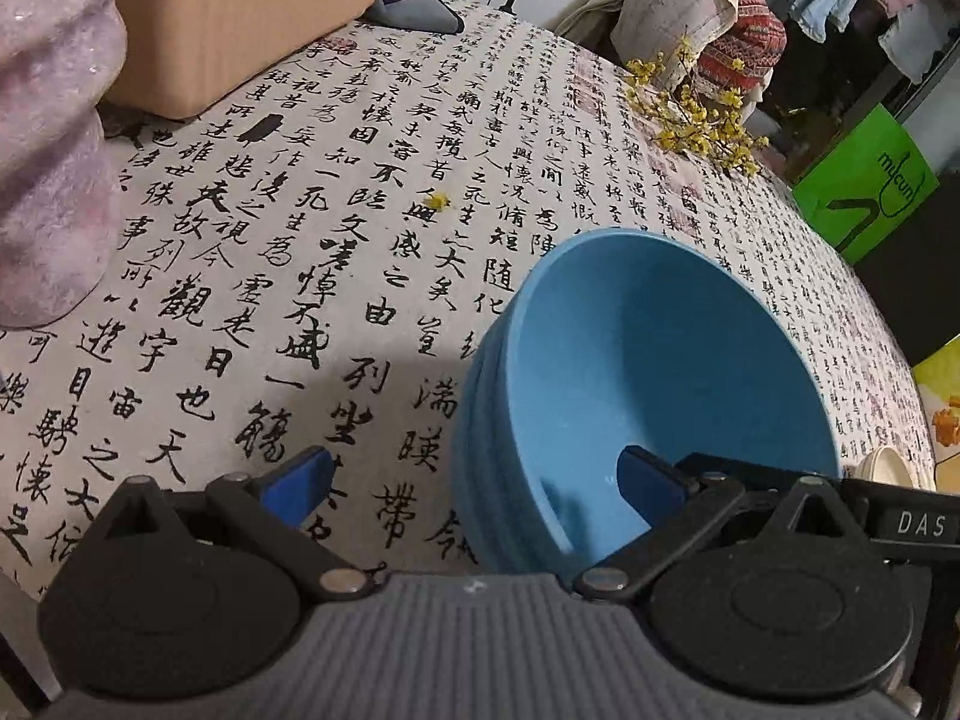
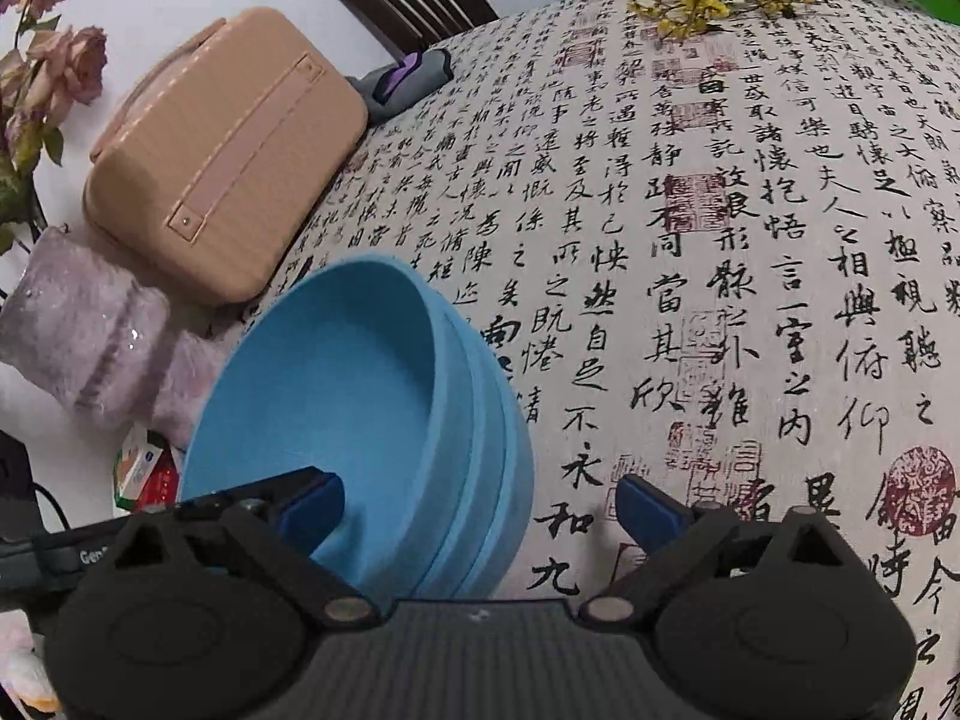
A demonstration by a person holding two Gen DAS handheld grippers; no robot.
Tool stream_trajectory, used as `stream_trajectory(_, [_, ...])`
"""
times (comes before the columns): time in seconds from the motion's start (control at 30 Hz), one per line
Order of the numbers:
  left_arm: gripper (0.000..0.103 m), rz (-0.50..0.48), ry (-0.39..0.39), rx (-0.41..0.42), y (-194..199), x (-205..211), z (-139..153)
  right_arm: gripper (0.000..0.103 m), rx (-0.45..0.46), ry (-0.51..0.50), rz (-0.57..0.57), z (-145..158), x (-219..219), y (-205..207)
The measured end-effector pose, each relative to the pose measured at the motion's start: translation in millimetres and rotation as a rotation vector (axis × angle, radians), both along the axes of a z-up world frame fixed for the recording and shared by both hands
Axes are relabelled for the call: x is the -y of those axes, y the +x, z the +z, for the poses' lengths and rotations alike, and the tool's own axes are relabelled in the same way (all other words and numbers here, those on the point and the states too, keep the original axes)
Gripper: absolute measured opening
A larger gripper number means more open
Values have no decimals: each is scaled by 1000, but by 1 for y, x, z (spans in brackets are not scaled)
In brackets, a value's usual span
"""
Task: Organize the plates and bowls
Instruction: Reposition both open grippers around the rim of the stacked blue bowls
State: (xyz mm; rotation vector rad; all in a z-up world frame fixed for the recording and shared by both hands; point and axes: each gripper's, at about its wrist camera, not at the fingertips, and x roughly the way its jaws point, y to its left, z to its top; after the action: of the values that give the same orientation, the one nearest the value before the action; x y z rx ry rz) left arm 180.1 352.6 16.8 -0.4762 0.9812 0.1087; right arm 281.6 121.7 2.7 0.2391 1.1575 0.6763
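A stack of nested blue bowls (image 1: 660, 360) stands on the calligraphy tablecloth (image 1: 270, 276). My left gripper (image 1: 474, 489) is open and straddles the stack's near wall. Its right finger (image 1: 651, 489) is inside the top bowl and its left finger hangs outside over the cloth. In the right wrist view the same blue bowls (image 2: 336, 372) sit at lower left. My right gripper (image 2: 483, 510) is open astride the opposite wall, with its left finger (image 2: 315, 507) inside and its right finger over the cloth. Neither gripper's pads press on the wall.
A beige case (image 2: 222, 156) and a pale pink vase (image 2: 90, 324) stand beside the bowls at the table's edge. A yellow flower sprig (image 1: 702, 114) lies at the far side. A small cream cup (image 1: 888, 468) and a green bag (image 1: 864, 180) are off to the right.
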Motion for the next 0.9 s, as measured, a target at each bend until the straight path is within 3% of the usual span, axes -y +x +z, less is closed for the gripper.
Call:
stream_trajectory(0.2, [103, -13, -22, 5, 2, 0, -5, 93, 23, -23, -5, 5, -4, -1])
stream_trajectory(0.37, [103, -9, -41, 16, 1, -3, -9, 86, 8, -29, -8, 4, -4, -1])
stream_trajectory(0.8, [99, -2, -61, 40, -2, -7, -8, 84, -4, -38, -17, 0, -5, -1])
stream_trajectory(0.9, [98, -4, -64, 43, -3, -7, -8, 78, -8, -41, -17, 0, -5, -1])
